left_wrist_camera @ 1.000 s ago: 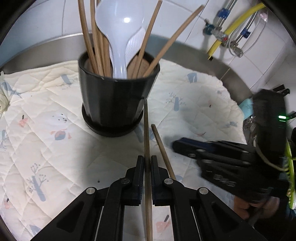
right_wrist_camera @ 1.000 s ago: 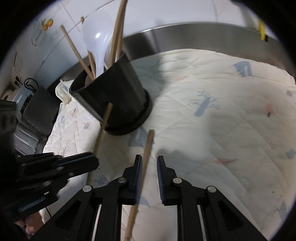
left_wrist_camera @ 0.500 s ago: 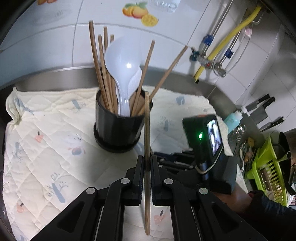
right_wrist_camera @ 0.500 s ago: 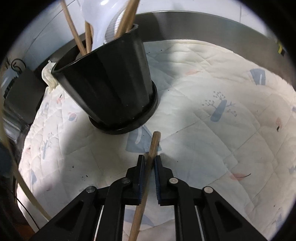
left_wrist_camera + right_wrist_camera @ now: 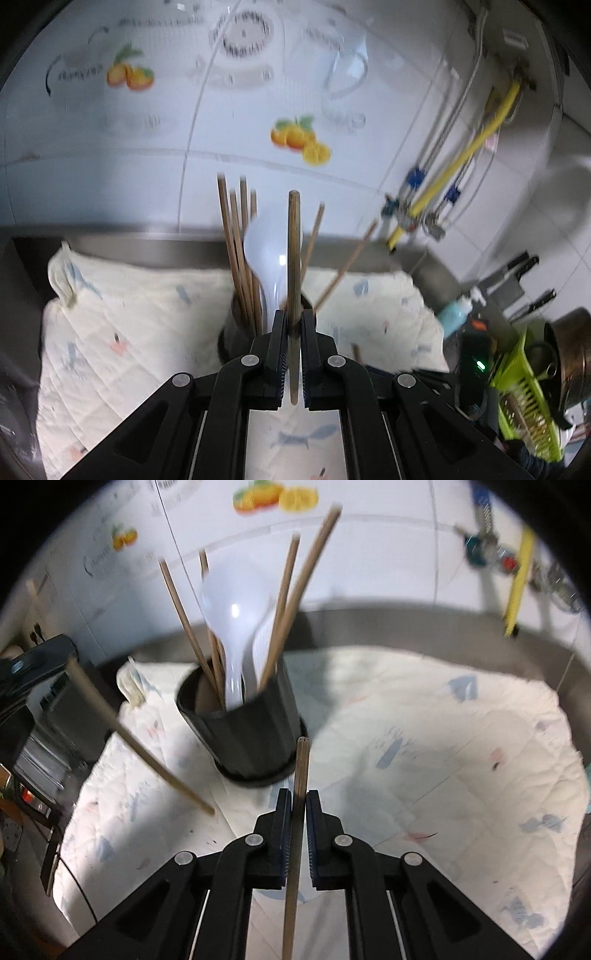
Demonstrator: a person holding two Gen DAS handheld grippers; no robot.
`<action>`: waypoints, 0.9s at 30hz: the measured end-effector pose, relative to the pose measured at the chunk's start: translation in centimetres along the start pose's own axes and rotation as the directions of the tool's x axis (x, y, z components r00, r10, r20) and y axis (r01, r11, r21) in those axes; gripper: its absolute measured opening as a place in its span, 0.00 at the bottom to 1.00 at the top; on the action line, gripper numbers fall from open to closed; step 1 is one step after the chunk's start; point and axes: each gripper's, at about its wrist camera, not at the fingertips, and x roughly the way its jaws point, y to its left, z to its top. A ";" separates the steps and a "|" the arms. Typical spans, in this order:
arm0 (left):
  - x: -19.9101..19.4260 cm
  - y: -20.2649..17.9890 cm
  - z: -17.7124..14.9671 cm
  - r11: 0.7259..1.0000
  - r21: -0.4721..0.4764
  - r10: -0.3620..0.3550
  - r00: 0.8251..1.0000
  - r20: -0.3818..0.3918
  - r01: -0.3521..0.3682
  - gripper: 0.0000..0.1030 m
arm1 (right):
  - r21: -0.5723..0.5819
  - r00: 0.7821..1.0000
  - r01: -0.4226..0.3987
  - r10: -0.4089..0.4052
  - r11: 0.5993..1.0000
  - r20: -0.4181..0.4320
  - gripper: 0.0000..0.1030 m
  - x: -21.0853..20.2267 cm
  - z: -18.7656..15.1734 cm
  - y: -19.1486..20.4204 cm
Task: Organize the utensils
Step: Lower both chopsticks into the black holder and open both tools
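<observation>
A black utensil holder point(image 5: 243, 734) stands on a quilted cloth point(image 5: 424, 760); it holds several wooden chopsticks and a white plastic spoon point(image 5: 236, 605). It also shows in the left wrist view point(image 5: 236, 325), mostly behind my left gripper. My left gripper point(image 5: 293, 323) is shut on a wooden chopstick point(image 5: 294, 258), held upright above the cloth in front of the holder. That chopstick also shows slanting at left in the right wrist view point(image 5: 140, 746). My right gripper point(image 5: 299, 803) is shut on another wooden chopstick point(image 5: 300, 775), lifted just right of the holder.
A steel counter rim point(image 5: 406, 624) and a tiled wall with fruit stickers point(image 5: 299, 140) lie behind. Pipes and a yellow hose point(image 5: 461, 147) are at right, with knives point(image 5: 517, 269), a blue bottle point(image 5: 456, 314) and a green rack point(image 5: 524, 398).
Both grippers have risen from the cloth with their chopsticks. The left one has pulled back and tilted up toward the wall; the right one has lifted its chopstick clear of the cloth.
</observation>
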 end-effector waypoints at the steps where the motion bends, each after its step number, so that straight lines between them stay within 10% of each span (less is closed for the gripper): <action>1: -0.3 0.0 0.9 1.000 0.000 -0.002 1.000 0.019 0.002 0.06 | 0.003 1.000 -0.001 0.000 1.000 0.021 0.09 -0.8 0.1 0.1; 13: -1.1 -0.6 6.6 0.996 0.064 0.056 0.988 0.145 -0.066 0.06 | 0.017 0.983 -0.036 0.033 0.999 0.178 0.09 -5.3 3.0 0.2; 27: 5.6 2.3 4.5 0.991 0.036 0.126 0.992 0.004 -0.126 0.06 | -0.027 0.911 -0.094 0.097 0.995 0.401 0.09 -11.4 9.7 2.4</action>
